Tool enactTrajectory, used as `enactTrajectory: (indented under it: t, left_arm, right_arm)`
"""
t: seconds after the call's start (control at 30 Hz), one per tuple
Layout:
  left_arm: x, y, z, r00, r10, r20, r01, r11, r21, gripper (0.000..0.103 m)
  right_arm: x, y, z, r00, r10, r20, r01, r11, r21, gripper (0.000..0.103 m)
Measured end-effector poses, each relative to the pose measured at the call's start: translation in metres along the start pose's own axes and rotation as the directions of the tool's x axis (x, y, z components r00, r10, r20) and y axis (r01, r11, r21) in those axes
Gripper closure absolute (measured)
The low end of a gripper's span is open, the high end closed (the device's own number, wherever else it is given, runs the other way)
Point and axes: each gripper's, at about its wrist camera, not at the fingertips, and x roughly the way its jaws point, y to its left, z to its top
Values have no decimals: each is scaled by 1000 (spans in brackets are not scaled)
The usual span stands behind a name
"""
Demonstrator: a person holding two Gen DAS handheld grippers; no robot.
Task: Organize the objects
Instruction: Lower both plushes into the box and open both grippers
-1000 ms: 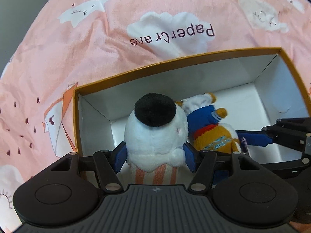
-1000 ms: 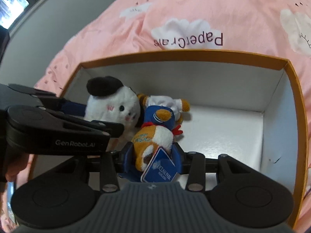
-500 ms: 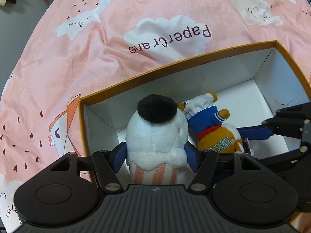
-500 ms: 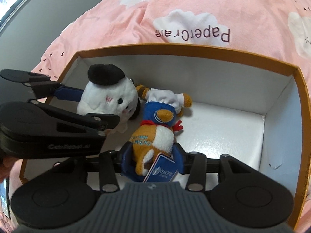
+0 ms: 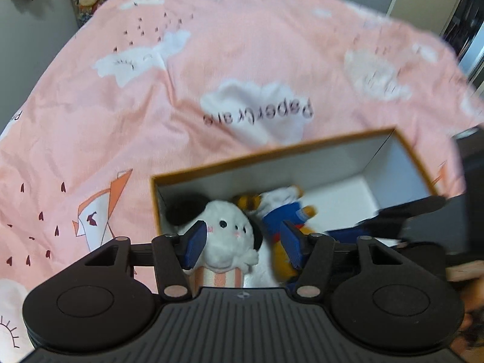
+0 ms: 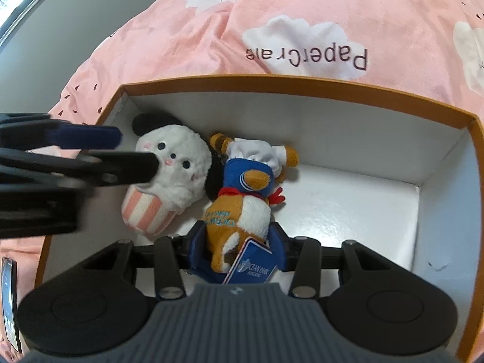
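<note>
Both tools are matte black plastic. The left gripper [image 5: 242, 242] has two round black discs flanking a ribbed dark grey centre plate with a small emblem, linkage arms pinned with silver screws, and blue pads on its fingers [image 5: 196, 243]. The right gripper [image 6: 237, 248] is built the same: ribbed grey plate, black discs, silver screws, blue pads.

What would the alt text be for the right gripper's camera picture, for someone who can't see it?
The right gripper clamps an orange plush lying in a white box on a pink bedspread. Beside it lies a white puppy plush, with the left gripper open above it.
</note>
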Motion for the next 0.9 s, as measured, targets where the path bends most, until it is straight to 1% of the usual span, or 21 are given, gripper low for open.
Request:
enactTrajectory:
  t: [0.03,0.23,0.33,0.47,0.57,0.6,0.67,0.7,0.77,0.83,0.87,0.9]
  left_arm:
    - [-7,5,-2,1000,-13,21,13,1000,-9,37]
    - [-29,30,-18,997,-23,79,30,996,-87,37]
    - [-32,37,-28,994,-28,109,42,991,-124,37]
    - [-30,40,-38,992,-28,125,47,987,-153,37]
    - [-30,41,-47,990,-46,131,70,981,-181,38]
    - [-31,41,-50,990,-48,134,73,980,-187,38]
    - [-34,40,-56,989,-46,142,73,978,-195,38]
    - [-36,40,-59,988,-43,147,72,978,-197,38]
    - [-41,40,-66,988,-38,152,69,977,-202,38]
    - [-46,40,-73,987,-38,156,70,976,-208,38]
    - [-48,40,-76,986,-44,162,78,974,-213,38]
    - [-52,40,-80,984,-54,171,91,972,-218,38]
  right_arm:
    - [2,2,2,1000,6,0,-6,1000,-2,56]
    - [12,17,12,1000,7,-5,-8,1000,-29,57]
    - [16,24,14,1000,-18,0,18,997,-78,57]
    - [25,30,11,998,-53,-38,50,995,-90,56]
    - [25,35,10,996,-77,-36,73,993,-97,55]
    - [25,35,9,996,-80,-31,77,992,-101,51]
    - [22,36,8,996,-82,-17,80,992,-98,48]
    - [20,36,6,996,-86,-8,85,991,-100,42]
    - [16,38,4,995,-96,10,96,989,-112,36]
    - [9,40,2,993,-115,37,119,986,-121,33]
    - [4,41,1,990,-129,53,135,983,-122,30]
    - [-2,41,0,988,-139,67,146,982,-120,29]
